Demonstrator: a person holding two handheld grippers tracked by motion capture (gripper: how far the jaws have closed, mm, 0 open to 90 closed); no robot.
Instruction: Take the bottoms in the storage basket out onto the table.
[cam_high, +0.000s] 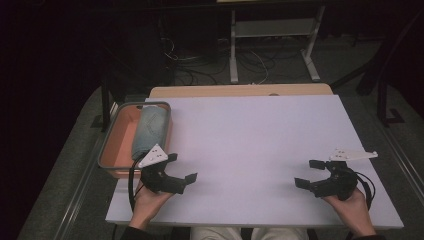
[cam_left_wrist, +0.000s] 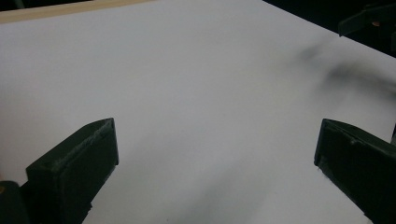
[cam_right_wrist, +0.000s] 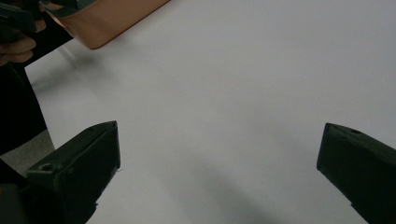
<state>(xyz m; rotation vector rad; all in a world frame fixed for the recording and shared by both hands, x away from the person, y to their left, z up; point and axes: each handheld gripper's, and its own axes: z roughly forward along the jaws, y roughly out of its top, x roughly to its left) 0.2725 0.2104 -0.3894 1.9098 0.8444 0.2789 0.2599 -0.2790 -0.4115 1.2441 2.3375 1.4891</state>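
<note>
At the near edge of the white table (cam_high: 250, 140), a person's two hands each hold a black two-fingered gripper above the surface. The left gripper (cam_high: 182, 167) hovers near the near left corner, its fingers (cam_left_wrist: 84, 158) spread wide apart with only bare table between them. The right gripper (cam_high: 310, 173) hovers near the near right corner, its fingers (cam_right_wrist: 84, 158) likewise wide open and holding nothing. Just beyond the left gripper, an orange plastic basket (cam_high: 117, 145) with a grey rim overhangs the left edge of the table. Inside it, along its right wall, lies a rolled piece of blue denim cloth (cam_high: 150, 131). Farther off, a strip of bare wood shows along the far edge.
</note>
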